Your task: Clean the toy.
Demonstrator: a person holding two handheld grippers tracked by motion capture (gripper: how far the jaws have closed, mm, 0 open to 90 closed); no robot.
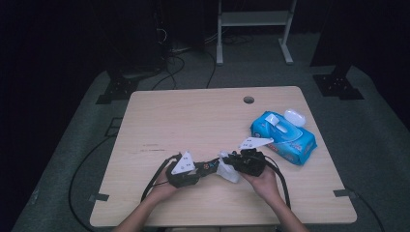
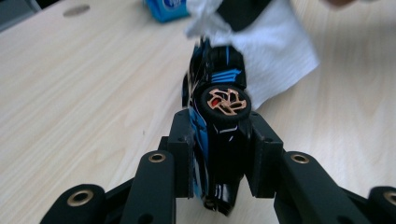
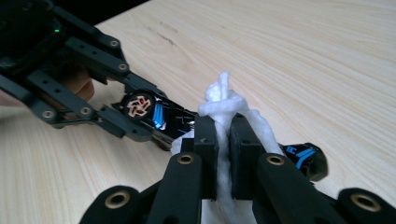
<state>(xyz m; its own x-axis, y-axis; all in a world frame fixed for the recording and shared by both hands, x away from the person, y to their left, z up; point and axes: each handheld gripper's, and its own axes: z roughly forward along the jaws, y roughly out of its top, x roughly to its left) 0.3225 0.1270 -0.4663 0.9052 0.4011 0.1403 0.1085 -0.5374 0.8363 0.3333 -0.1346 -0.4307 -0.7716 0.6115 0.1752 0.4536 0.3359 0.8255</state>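
Observation:
A black and blue toy car [image 2: 219, 93] with a copper-spoked wheel lies on its side between the pads of my left gripper [image 2: 219, 140], which is shut on it. My right gripper [image 3: 224, 135] is shut on a bunched white wipe [image 3: 224, 100], which drapes over the car's [image 3: 163, 116] far end. In the high view both grippers meet near the table's front middle: the left gripper [image 1: 205, 166] comes from the left, the right gripper [image 1: 232, 164] from the right, with the wipe [image 1: 228, 171] between them. The car's middle is hidden under the wipe.
A blue pack of wet wipes [image 1: 283, 137] lies to the right, with a small white case [image 1: 294, 117] behind it. A round cable hole [image 1: 248, 100] sits near the far edge of the wooden table [image 1: 193, 116]. Cables trail off the front edge.

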